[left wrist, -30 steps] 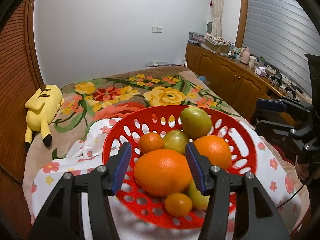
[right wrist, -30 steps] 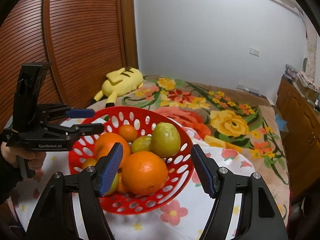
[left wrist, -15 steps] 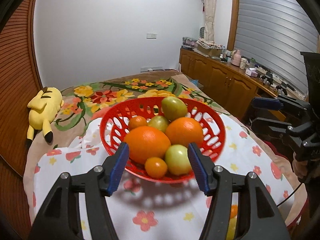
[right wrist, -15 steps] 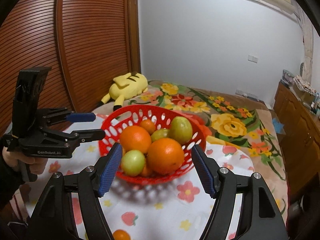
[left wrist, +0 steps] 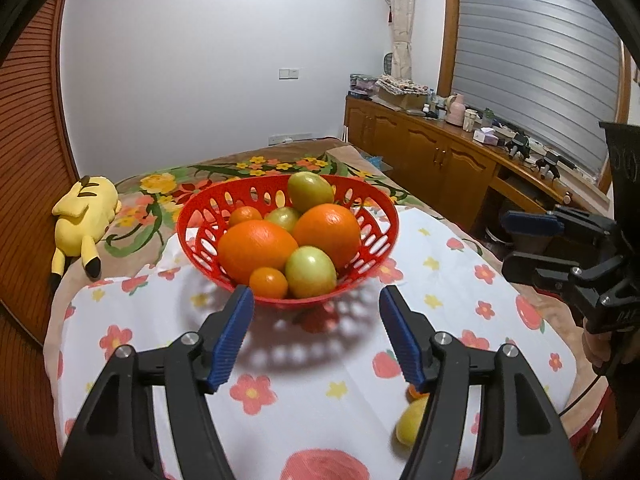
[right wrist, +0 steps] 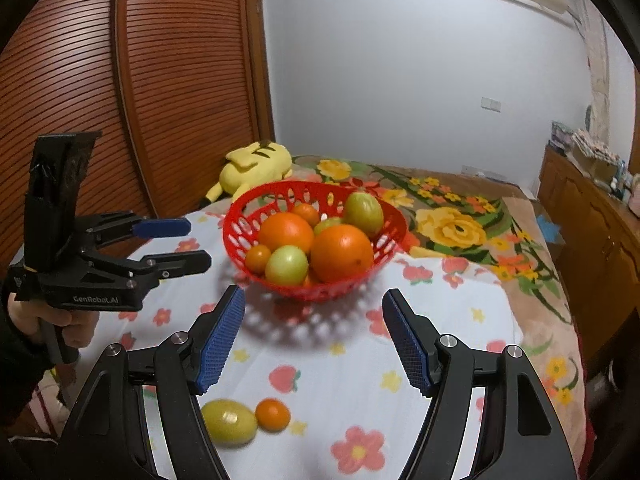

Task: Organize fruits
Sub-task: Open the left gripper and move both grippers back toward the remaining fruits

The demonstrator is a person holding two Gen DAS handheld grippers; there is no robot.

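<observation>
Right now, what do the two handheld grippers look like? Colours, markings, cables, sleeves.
Both the left gripper and the right gripper are black angular frames with silver pivot bolts and ribbed blue finger pads. The left body reads "GenRobot.AI" in white. A thin black cable hangs below the right one. A dark sleeve covers the left wrist.

**Red basket ahead of the opening left gripper**

The left gripper (left wrist: 316, 312) hangs above the flowered cloth (left wrist: 280, 352), its jaws opening with nothing between them. Just ahead of its blue fingertips (left wrist: 236, 320) stands the red basket (left wrist: 192, 220), heaped with oranges (left wrist: 256, 250) and green fruits (left wrist: 310, 266). Beneath its right finger lies a yellow-green fruit (left wrist: 410, 424). Far to the right, the right gripper (left wrist: 516, 240) stands open.
</observation>
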